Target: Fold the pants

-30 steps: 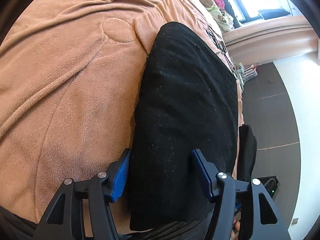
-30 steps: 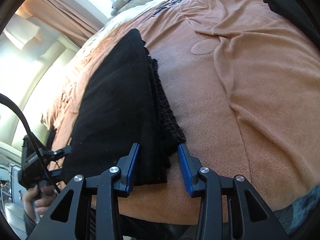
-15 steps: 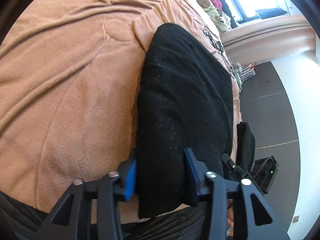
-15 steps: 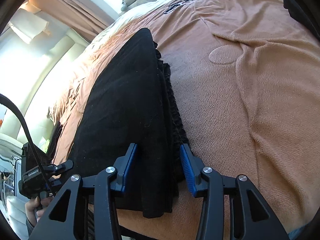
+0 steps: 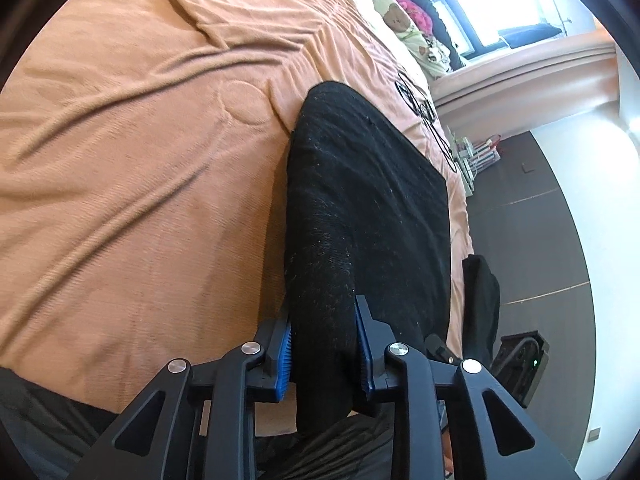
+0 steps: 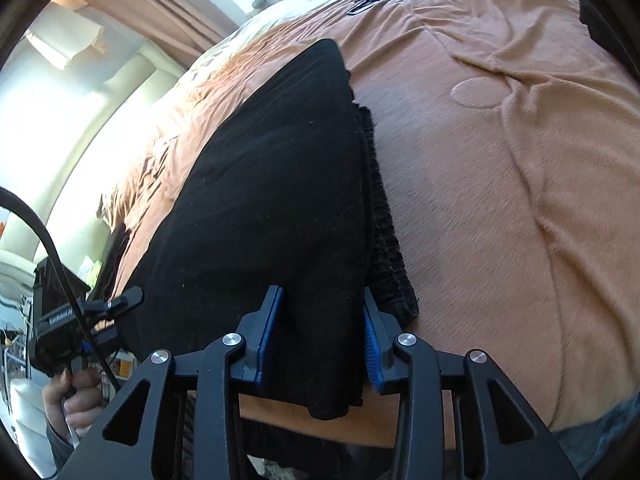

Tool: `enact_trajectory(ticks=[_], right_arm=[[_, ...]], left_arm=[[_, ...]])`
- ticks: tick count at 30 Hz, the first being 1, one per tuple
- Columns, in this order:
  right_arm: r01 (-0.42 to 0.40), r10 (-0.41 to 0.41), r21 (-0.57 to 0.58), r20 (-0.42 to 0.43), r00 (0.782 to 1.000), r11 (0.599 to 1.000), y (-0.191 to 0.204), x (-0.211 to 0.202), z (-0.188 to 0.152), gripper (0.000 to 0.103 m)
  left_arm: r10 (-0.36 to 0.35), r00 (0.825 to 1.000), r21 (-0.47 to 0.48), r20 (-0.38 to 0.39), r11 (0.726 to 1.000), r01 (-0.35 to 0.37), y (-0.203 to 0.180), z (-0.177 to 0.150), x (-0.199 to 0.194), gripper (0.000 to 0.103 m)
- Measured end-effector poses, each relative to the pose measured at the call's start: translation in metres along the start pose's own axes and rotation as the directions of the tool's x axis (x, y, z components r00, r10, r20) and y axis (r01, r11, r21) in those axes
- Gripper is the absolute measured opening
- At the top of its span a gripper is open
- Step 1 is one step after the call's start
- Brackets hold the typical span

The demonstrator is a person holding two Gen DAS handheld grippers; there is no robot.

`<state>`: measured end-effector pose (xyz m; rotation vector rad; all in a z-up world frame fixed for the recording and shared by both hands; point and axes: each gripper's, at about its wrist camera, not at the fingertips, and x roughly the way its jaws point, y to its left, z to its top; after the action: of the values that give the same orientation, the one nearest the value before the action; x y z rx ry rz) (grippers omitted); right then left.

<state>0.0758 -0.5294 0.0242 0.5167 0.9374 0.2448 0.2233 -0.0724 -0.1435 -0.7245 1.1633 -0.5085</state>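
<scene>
Black pants (image 5: 360, 184) lie folded lengthwise on an orange bedspread (image 5: 140, 160), stretching away from me. My left gripper (image 5: 322, 312) is closing, and its blue pads pinch the bunched near corner of the pants. In the right wrist view the pants (image 6: 272, 168) show a ribbed waistband (image 6: 384, 232) along their right edge. My right gripper (image 6: 322, 292) is closing too, with a thick fold of the near edge pressed between its pads. The left gripper's body (image 6: 80, 312) shows at the far left, held by a hand (image 6: 72, 396).
Pillows and plush toys (image 5: 400, 20) lie at the bed's far end under a window. Dark floor (image 5: 540, 220) runs along the bed's right side, with a black garment (image 5: 480, 288) hanging off the edge and a black box (image 5: 524, 356). Curtains (image 6: 160, 8) hang beyond the bed.
The left jaws have narrowed from wide apart to pinching the pants' near corner, which now bunches up. The right jaws have slid further over the near edge. Both ends have risen a little.
</scene>
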Motion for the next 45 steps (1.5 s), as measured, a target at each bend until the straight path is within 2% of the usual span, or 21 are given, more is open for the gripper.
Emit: enact_trajectory(ticks=[10, 13, 19, 25, 35, 45], right_arm=[[-0.019, 0.017, -0.04, -0.056, 0.998, 0.999, 0.021, 0.006, -0.009, 0.035], [0.003, -0.006, -0.058, -0.052, 0.999, 0.998, 0.021, 0.002, -0.005, 0.035], [0.033, -0.033, -0.095, -0.005, 0.999, 0.995, 0.027, -0.004, 0.009, 0.035], [0.058, -0.056, -0.091, 0.025, 0.998, 0.994, 0.024, 0.004, 0.029, 0.035], [0.051, -0.051, -0.05, 0.0, 0.999, 0.997, 0.014, 0.038, 0.05, 0.035], [0.019, -0.019, -0.002, -0.001, 1.0, 1.0, 0.002, 0.061, 0.076, 0.035]], left_arm=[[0.018, 1.0, -0.022, -0.003, 1.0, -0.018, 0.023, -0.008, -0.021, 0.03], [0.047, 0.999, -0.02, -0.026, 0.999, -0.048, 0.026, -0.004, -0.018, 0.039], [0.071, 0.997, -0.031, 0.017, 0.997, -0.07, 0.04, 0.008, -0.025, 0.056], [0.06, 0.998, -0.022, 0.019, 0.998, -0.06, 0.041, 0.025, -0.019, 0.057], [0.05, 0.999, 0.017, -0.017, 0.999, -0.05, 0.024, 0.053, 0.012, 0.057], [0.113, 0.993, 0.054, -0.036, 0.992, -0.111, 0.007, 0.091, 0.043, 0.057]])
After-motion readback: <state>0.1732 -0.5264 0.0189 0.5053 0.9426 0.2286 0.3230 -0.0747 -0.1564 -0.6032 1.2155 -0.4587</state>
